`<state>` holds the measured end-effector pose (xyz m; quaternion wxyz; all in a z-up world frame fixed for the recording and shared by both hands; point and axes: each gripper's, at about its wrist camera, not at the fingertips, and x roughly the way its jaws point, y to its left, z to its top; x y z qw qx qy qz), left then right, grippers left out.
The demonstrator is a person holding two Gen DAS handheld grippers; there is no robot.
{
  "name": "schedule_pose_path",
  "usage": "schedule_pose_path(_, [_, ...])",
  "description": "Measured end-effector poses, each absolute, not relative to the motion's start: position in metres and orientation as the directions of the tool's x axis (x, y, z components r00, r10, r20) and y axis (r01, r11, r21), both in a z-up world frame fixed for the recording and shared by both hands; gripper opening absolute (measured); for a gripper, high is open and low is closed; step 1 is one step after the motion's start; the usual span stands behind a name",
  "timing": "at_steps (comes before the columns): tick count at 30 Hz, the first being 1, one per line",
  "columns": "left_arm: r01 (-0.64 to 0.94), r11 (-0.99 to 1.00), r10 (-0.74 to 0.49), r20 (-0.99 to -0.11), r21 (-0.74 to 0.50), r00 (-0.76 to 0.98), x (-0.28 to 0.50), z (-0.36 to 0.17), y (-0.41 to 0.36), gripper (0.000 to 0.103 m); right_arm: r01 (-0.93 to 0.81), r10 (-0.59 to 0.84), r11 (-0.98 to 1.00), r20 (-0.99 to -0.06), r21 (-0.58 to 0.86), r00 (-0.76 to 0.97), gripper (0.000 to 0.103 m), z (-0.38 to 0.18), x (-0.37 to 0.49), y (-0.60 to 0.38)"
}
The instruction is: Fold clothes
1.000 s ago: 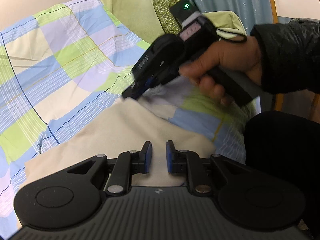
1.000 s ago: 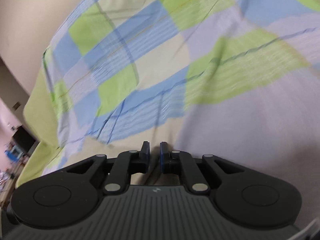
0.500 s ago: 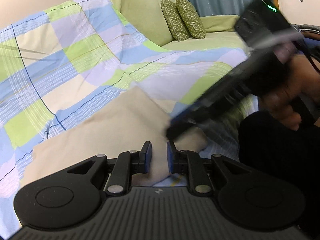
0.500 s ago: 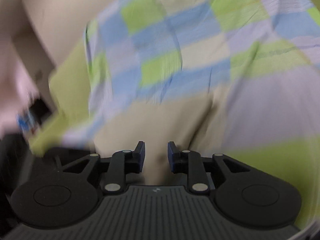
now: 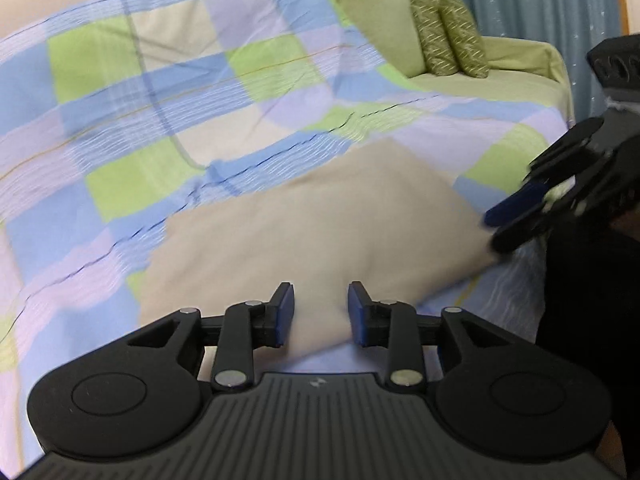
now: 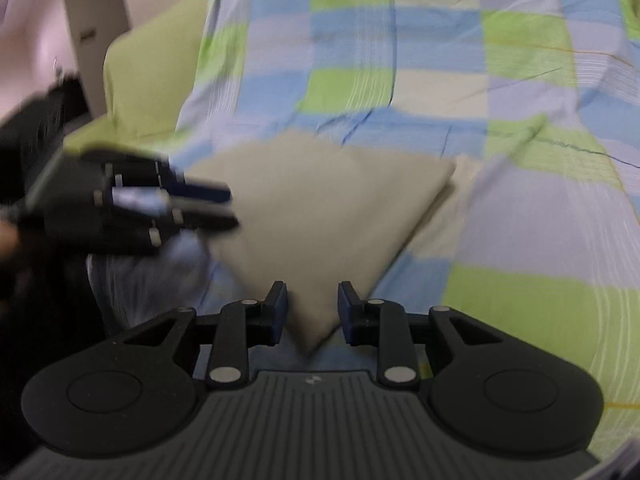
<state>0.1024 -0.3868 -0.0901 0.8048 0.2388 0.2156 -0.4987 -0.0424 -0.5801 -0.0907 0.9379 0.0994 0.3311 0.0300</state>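
A folded beige garment [image 5: 320,216] is lying flat on a checked bedspread [image 5: 168,92] of blue, green, lilac and cream squares, which is draping over a green sofa [image 5: 520,68]. The left gripper [image 5: 318,314] is hovering over the near edge of the garment, its jaws opening; the blue pads [image 5: 285,312] are standing apart with beige cloth visible in the gap, and neither pad is pressing on it. The right gripper [image 6: 312,312] is hovering over the near corner of the same garment, which is pointing toward the camera between the two fingers; its jaws are also opening and the pads are standing clear of the cloth on both sides. In the left wrist view the right gripper is appearing at the right edge, blurred, close to the garment's right corner; contact cannot be told. In the right wrist view the left gripper is appearing at the left edge, likewise blurred, over the garment's left corner. Two patterned green cushions [image 5: 448,32] are standing upright against the sofa back, well apart from the garment, with a blue-grey curtain [image 5: 532,0] behind.
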Motion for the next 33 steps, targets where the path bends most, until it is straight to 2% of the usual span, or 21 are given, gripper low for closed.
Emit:
schedule_pose_path(8, [0.867, 0.471, -0.703, -0.523, 0.166, 0.482, 0.143, -0.072, -0.392, 0.038, 0.037, 0.058, 0.984, -0.518, 0.172, 0.853, 0.029, -0.059, -0.017, -0.604])
schedule_pose_path(10, [0.864, 0.472, -0.686, -0.545, 0.172, 0.483, 0.156, -0.077, -0.403, 0.038, 0.025, 0.076, 0.983, -0.527, 0.182, 0.846, 0.030, -0.064, 0.005, -0.610])
schedule_pose_path(13, [0.864, 0.462, -0.629, -0.612, 0.201, 0.479, 0.174, -0.093, -0.413, 0.037, 0.030, 0.086, 0.983, -0.596, 0.182, 0.798, 0.030, -0.084, 0.034, -0.626])
schedule_pose_path(17, [0.864, 0.455, -0.617, -0.623, 0.215, 0.480, 0.173, -0.100, -0.408, 0.036, 0.091, 0.029, 0.982, -0.601, 0.168, 0.798, 0.025, -0.091, 0.035, -0.641])
schedule_pose_path(20, [0.861, 0.458, -0.608, -0.628, 0.223, 0.486, 0.172, -0.102, -0.409, 0.036, 0.174, -0.016, 0.965, -0.615, 0.198, 0.788, 0.028, -0.098, 0.029, -0.651])
schedule_pose_path(22, [0.860, 0.458, -0.606, -0.628, 0.225, 0.487, 0.172, -0.102, -0.409, 0.036, 0.194, -0.013, 0.953, -0.604, 0.234, 0.797, 0.028, -0.101, 0.024, -0.654])
schedule_pose_path(29, [0.858, 0.460, -0.602, -0.629, 0.230, 0.492, 0.171, -0.101, -0.410, 0.036, 0.198, -0.068, 0.968, -0.600, 0.153, 0.797, 0.031, -0.083, 0.019, -0.630])
schedule_pose_path(31, [0.855, 0.463, -0.602, -0.626, 0.233, 0.496, 0.170, -0.102, -0.410, 0.036, 0.190, -0.055, 0.966, -0.579, 0.174, 0.814, 0.032, -0.075, 0.012, -0.620])
schedule_pose_path(33, [0.855, 0.460, -0.601, -0.625, 0.239, 0.498, 0.170, -0.102, -0.410, 0.036, 0.177, -0.026, 0.960, -0.561, 0.216, 0.828, 0.039, -0.070, 0.005, -0.606])
